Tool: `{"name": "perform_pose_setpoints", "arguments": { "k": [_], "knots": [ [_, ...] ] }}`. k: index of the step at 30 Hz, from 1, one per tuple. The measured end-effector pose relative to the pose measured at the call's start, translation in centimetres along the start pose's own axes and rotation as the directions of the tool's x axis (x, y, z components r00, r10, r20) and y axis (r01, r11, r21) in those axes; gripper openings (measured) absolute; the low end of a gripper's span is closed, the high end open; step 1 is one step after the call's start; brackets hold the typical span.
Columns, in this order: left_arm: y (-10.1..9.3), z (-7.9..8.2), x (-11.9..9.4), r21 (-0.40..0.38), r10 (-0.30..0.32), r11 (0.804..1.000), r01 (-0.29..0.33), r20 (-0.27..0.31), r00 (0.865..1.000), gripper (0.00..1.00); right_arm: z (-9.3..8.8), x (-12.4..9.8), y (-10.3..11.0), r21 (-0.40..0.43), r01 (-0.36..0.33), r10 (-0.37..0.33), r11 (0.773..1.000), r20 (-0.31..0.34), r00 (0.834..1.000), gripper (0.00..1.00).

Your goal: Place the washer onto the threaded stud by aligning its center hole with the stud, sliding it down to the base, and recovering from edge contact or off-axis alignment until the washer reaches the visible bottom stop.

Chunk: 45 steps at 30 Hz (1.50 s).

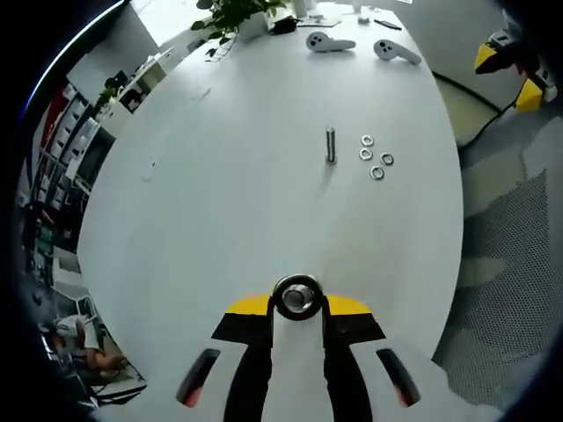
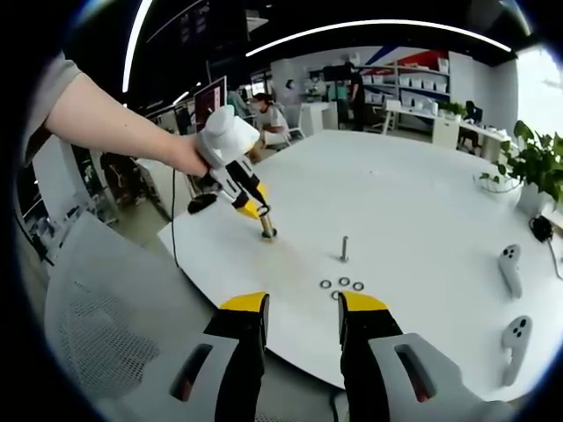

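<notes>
Ahead of right gripper (image 2: 302, 318), apparently apart: washers (image 2: 341, 286).

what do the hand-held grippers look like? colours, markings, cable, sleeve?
Both hand-held grippers, left and right, have white bodies, black jaws with yellow tips, and a red slot mark on each side. Seen from the right view, the left one has a white round housing and a black cable. The person wears a short grey sleeve.

It was an open-plan office: a large white oval meeting table (image 2: 422, 202) stood amid white shelving units (image 2: 413, 88) with boxes, desks with dark computer monitors (image 2: 209, 97), grey mesh-backed chairs (image 2: 106, 325), green potted plants (image 2: 532, 167) and long ceiling light strips (image 2: 369, 26).
</notes>
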<state>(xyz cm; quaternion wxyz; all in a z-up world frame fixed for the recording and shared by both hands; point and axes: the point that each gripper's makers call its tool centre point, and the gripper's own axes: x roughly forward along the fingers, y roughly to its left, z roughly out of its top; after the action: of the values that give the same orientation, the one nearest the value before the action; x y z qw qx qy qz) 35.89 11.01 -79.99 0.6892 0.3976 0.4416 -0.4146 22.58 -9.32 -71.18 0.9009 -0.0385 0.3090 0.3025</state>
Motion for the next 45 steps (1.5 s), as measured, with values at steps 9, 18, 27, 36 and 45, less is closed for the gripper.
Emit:
{"name": "perform_pose_setpoints", "arguments": {
  "k": [9,18,27,36,45],
  "knots": [
    [0.0,-0.5,0.9,-0.011,-0.007,1.0,0.007,-0.015,1.0,0.19,-0.1,0.0,0.1,0.001,-0.003,0.003,1.0,-0.002,1.0,0.34],
    [0.2,-0.8,2.1,-0.025,-0.02,0.999,0.019,-0.034,0.999,0.19,-0.1,0.1,0.1,0.002,-0.007,0.007,1.0,-0.006,1.0,0.34],
    [-0.2,-1.1,3.6,-0.035,-0.034,0.999,0.032,-0.047,0.998,0.19,-0.3,0.1,0.1,0.002,-0.007,0.007,1.0,-0.012,1.0,0.34],
    [-0.4,-1.5,4.9,-0.055,-0.043,0.998,0.041,-0.041,0.998,0.19,-0.4,0.1,0.1,0.003,-0.005,0.005,1.0,-0.021,1.0,0.34],
    [-0.9,-1.3,5.0,-0.08,-0.049,0.996,0.047,-0.021,0.999,0.19,-0.4,0.1,0.0,-0.001,0.0,0.0,1.0,-0.022,1.0,0.33]
  ]
}}
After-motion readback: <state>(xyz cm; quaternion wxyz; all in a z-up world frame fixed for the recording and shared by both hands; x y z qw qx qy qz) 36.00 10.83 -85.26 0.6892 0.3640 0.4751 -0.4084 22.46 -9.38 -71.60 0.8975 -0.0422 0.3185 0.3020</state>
